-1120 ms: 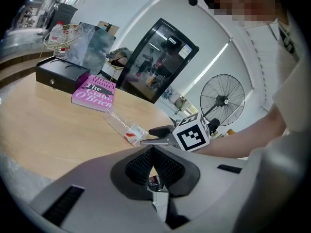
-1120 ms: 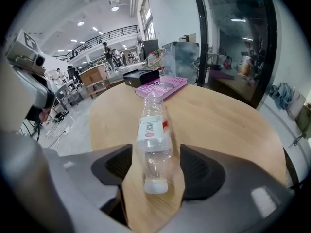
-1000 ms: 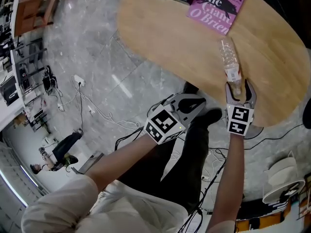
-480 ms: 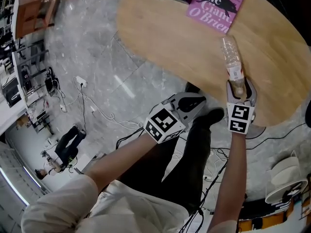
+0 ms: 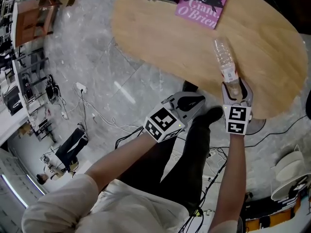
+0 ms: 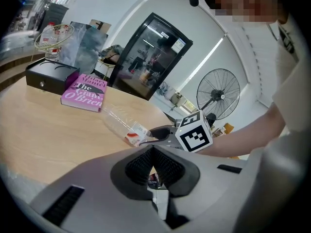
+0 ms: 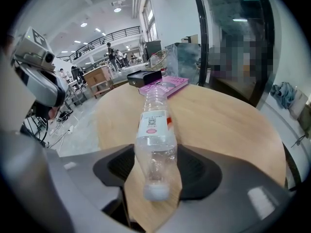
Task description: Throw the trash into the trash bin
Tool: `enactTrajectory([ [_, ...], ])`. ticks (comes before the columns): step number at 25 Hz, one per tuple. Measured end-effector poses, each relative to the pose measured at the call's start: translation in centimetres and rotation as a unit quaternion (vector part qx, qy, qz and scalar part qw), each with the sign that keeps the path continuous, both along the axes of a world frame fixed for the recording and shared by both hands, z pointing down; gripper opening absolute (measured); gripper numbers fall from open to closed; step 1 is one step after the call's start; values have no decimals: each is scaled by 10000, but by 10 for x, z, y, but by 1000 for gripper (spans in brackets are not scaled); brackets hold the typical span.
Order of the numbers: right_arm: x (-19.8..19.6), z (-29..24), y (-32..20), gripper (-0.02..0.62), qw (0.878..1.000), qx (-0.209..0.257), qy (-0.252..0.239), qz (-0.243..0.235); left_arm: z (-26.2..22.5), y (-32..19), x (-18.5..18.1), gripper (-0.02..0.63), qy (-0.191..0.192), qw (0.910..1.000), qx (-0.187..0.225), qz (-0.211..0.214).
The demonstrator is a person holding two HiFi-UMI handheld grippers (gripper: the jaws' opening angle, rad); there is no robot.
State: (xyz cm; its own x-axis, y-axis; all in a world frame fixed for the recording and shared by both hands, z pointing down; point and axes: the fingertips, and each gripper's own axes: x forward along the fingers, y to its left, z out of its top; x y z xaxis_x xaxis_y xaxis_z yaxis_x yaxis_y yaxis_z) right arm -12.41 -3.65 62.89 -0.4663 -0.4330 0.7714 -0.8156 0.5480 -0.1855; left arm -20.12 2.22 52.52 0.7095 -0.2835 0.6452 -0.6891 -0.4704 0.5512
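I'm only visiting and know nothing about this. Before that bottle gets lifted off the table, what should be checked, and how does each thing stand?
1. bottle between the right gripper's jaws: ok; they have just been closing, and the pads are against its sides.
2. Grip spot: cannot tell if secure; it is held near the cap, with the long body sticking out.
3. left gripper shut and empty, off the table: ok.
4. book clear of the bottle: ok.
5. Trash bin located: cannot tell; no view clearly shows one.

Left gripper (image 6: 152,152): jaws together, nothing between. Just ahead, a bottle (image 6: 121,124) lies on the table (image 6: 39,130). Farther left are a book (image 6: 85,92) and a box (image 6: 48,77).
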Motion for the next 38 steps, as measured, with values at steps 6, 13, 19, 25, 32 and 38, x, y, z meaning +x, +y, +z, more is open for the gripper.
enactTrajectory([
  [6,18,-2,28,285,9999,-18,-38,121,-1,15,25,6,35,9997,40,221],
  [13,54,-2,72,285,9987,-55,-66,508,2,45,58,6,15,9981,39,618],
  [19,86,-3,106,285,9959,-125,-75,891,2,68,83,6,25,9955,26,943],
  [25,123,-7,136,285,9919,-157,-67,1261,1,88,117,6,35,9919,1,1272],
  [32,165,-6,180,285,9829,-219,-75,1828,0,119,156,6,61,9833,-7,1818],
  [38,202,2,223,285,9733,-292,-82,2276,6,146,187,6,39,9757,-41,2191],
])
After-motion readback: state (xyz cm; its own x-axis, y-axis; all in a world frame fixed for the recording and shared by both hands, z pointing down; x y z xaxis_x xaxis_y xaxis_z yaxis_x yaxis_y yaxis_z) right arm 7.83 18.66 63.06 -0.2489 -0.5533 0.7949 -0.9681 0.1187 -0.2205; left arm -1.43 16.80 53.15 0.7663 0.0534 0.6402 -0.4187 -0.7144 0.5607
